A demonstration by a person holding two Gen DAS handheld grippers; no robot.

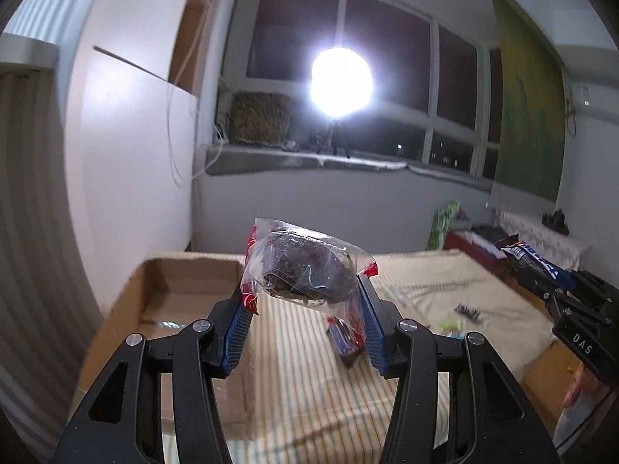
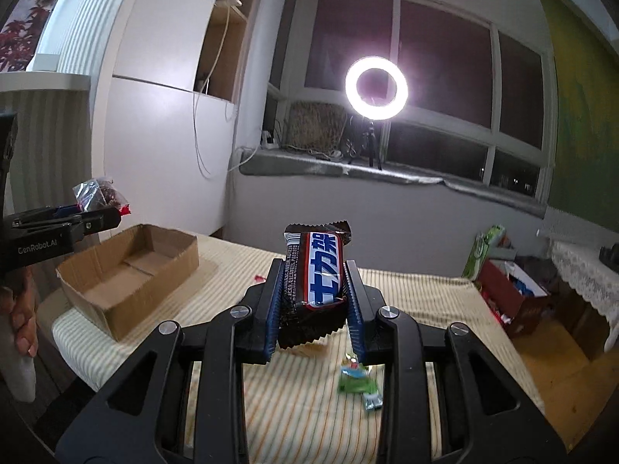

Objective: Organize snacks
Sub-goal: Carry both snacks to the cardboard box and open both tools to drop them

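Note:
My left gripper (image 1: 301, 290) is shut on a clear-wrapped dark cake (image 1: 305, 270) with red wrapper ends, held above the striped bed. An open cardboard box (image 1: 174, 290) lies just left of it. My right gripper (image 2: 313, 282) is shut on a brown chocolate bar (image 2: 315, 270) with a blue and white label, held upright above the bed. The box (image 2: 127, 270) is to its left in the right wrist view. The left gripper (image 2: 89, 224) with the cake (image 2: 98, 195) shows above the box's near end. The right gripper with the bar (image 1: 541, 266) shows at the right in the left wrist view.
Another wrapped bar (image 1: 344, 344) lies on the striped bedcover (image 1: 301, 386) under the left gripper. Green candy packets (image 2: 358, 381) lie on the cover below the right gripper. A red box (image 2: 510, 294) stands on the floor at the right. A ring light (image 2: 376, 89) stands on the windowsill.

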